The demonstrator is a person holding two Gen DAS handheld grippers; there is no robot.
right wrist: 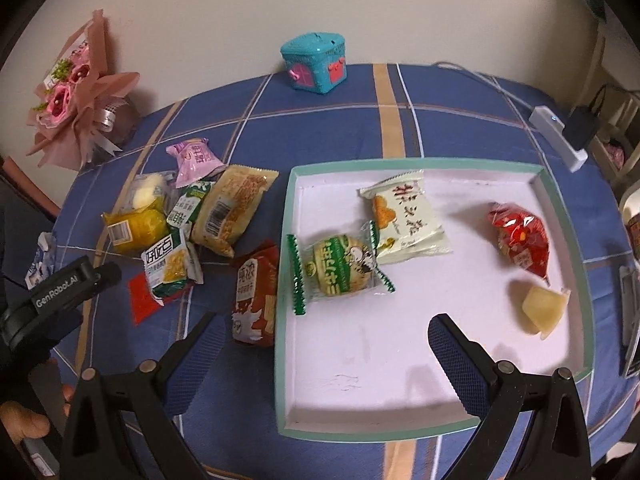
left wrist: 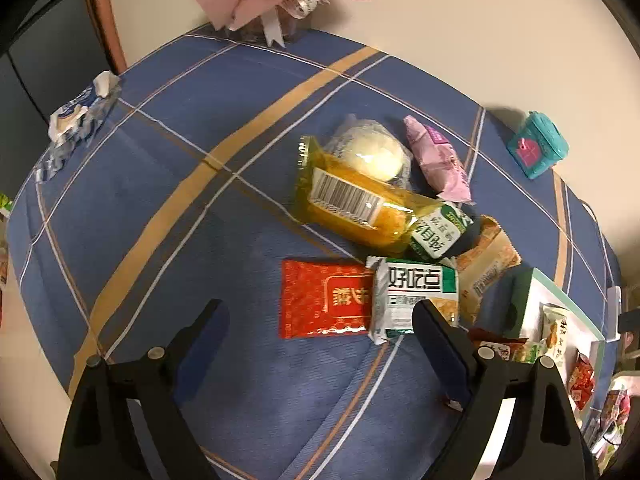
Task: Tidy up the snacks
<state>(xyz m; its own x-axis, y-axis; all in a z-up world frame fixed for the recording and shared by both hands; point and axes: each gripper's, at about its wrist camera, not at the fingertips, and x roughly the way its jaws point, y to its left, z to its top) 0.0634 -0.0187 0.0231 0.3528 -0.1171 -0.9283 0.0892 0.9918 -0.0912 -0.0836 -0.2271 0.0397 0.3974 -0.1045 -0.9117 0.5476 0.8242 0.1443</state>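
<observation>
Two pairs of tongs hang above the counter, both spread wide with nothing between their fingers. The left tongs (left wrist: 320, 316) hover over the blue checked cloth (left wrist: 168, 208), just short of a red packet (left wrist: 320, 300) lying flat and a green-and-white packet (left wrist: 414, 296) that overlaps the red one's edge. The right tongs (right wrist: 324, 330) hover over the near part of a shallow white tray with a mint-green rim (right wrist: 400, 434).

Four snacks lie inside the tray: a round green-striped pack (right wrist: 338, 270), a pale cream packet (right wrist: 406, 216) touching it from behind, a red bag (right wrist: 520, 236) toward the far right side, and a small yellow jelly cup (right wrist: 542, 310) just in front of that bag. A dark red-and-white packet (right wrist: 256, 302) lies on the cloth against the tray's left wall.

Farther left on the cloth sits the loose heap: a yellow cake pack with a barcode label (left wrist: 356, 204), a clear-wrapped white bun (left wrist: 372, 154) behind it, a pink packet (left wrist: 438, 160) to the bun's side, a small green-and-white packet (left wrist: 438, 232) touching the yellow one, and a tan biscuit pack (left wrist: 486, 260) next to it.

A crumpled blue-and-white wrapper (left wrist: 82, 114) lies well apart at the cloth's left edge. By the wall stand a pink paper bouquet (right wrist: 76, 92) and a teal toy box (right wrist: 314, 64). A white power strip (right wrist: 560, 138) rests at the far right edge.
</observation>
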